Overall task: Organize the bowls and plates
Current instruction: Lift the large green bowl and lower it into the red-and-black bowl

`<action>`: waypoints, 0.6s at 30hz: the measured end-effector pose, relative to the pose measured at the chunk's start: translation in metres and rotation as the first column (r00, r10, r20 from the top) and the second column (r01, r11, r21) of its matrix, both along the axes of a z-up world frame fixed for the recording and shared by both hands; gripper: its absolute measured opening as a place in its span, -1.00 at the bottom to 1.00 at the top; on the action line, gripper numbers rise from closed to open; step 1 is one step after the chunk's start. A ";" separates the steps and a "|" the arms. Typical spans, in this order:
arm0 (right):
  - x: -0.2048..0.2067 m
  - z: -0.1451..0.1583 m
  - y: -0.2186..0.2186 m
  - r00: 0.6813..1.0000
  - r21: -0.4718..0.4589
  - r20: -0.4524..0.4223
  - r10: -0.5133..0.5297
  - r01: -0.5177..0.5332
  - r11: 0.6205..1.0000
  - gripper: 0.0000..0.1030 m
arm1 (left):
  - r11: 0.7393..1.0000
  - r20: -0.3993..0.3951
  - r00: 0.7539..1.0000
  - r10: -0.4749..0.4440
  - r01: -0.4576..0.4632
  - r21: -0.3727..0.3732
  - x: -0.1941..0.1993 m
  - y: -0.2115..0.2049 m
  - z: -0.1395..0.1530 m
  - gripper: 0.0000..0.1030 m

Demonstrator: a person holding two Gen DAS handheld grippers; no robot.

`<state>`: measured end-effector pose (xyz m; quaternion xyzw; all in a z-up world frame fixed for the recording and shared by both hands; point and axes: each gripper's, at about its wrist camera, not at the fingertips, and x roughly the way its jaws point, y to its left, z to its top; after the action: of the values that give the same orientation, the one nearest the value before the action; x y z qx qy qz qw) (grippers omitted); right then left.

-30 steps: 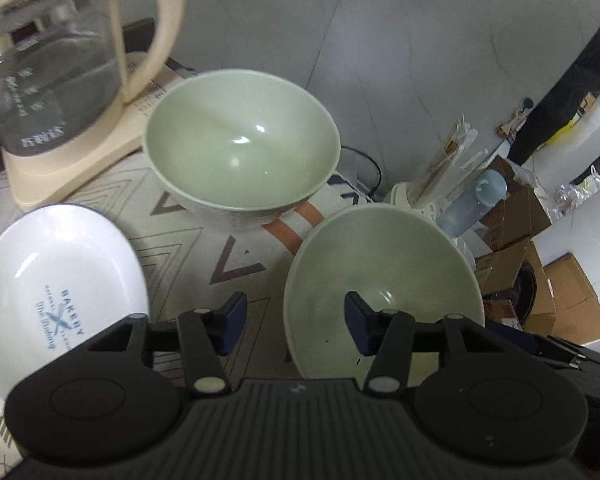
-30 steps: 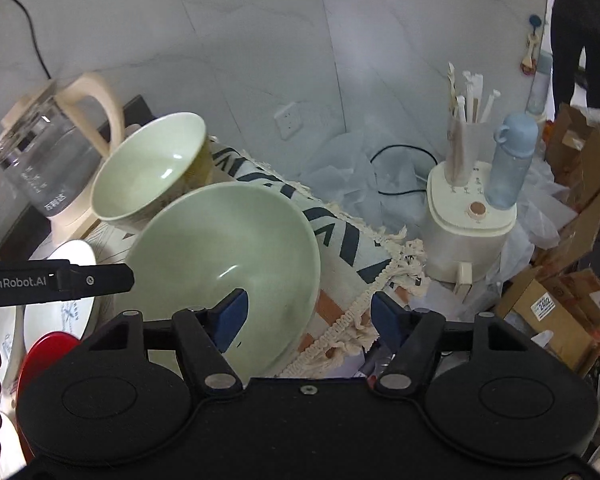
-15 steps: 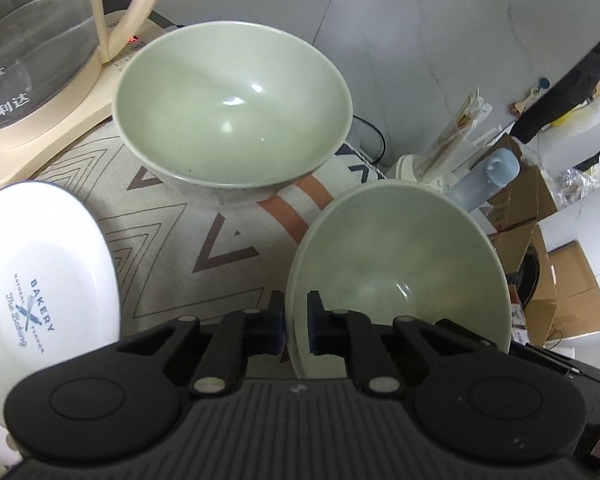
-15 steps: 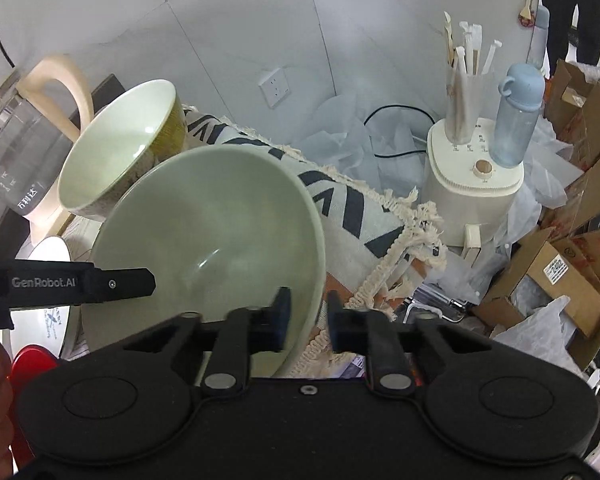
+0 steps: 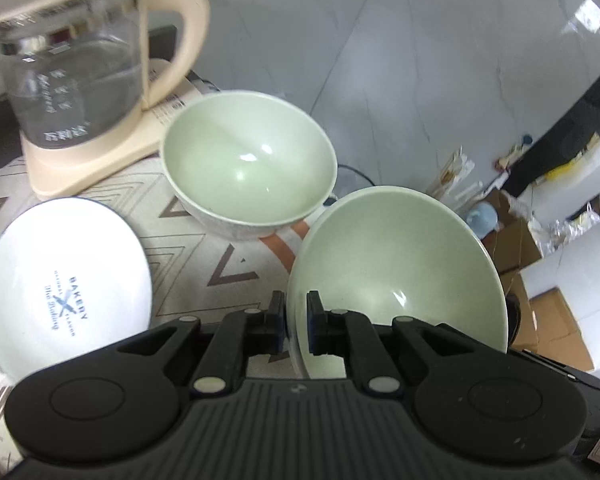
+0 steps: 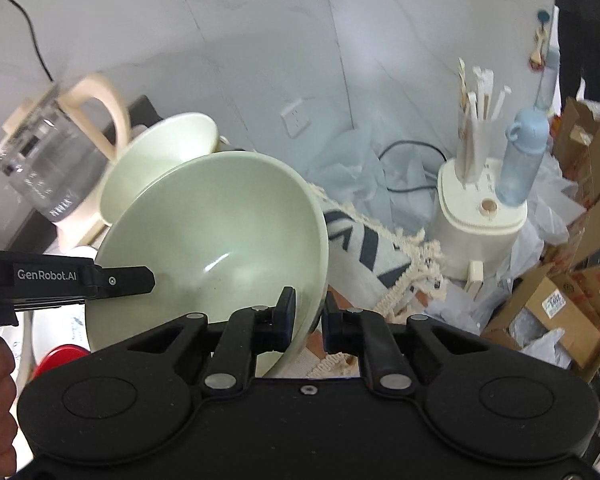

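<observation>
- Left wrist view: the near green bowl [image 5: 396, 272] is raised and tilted over the patterned cloth [image 5: 220, 264], near the table edge.
- The left gripper [image 5: 296, 324] has its jaws narrow, clamped on the bowl's left rim.
- In the right wrist view, the right gripper [image 6: 310, 316] pinches the opposite rim the same way; two grips probably keep the wide bowl from swinging.
- The second green bowl [image 5: 248, 164] stands upright behind it, likely the place for stacking.
- A white plate [image 5: 64, 292] lies to the left, a glass kettle [image 5: 80, 68] further back.
</observation>
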<state>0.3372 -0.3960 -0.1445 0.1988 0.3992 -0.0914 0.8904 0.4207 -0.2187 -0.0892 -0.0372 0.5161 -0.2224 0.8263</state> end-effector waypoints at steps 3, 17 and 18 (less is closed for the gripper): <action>-0.003 0.012 0.000 0.999 -0.007 0.024 0.026 -0.026 1.000 -0.73 | 1.000 0.032 0.999 0.028 -0.027 -0.009 -0.008 0.007 0.013 -0.82; -0.015 0.047 0.018 0.979 -0.041 0.113 0.171 -0.167 0.985 -0.73 | 0.982 0.084 0.979 0.188 -0.186 -0.036 -0.048 0.043 0.043 -0.82; -0.016 0.049 0.020 0.976 -0.042 0.119 0.181 -0.177 0.983 -0.73 | 0.980 0.087 0.976 0.198 -0.195 -0.035 -0.050 0.045 0.044 -0.82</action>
<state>0.3211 -0.3759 -0.0955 0.1533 0.3588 -0.0048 0.9207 0.3704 -0.1736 -0.0451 -0.0887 0.4691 -0.1478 0.8661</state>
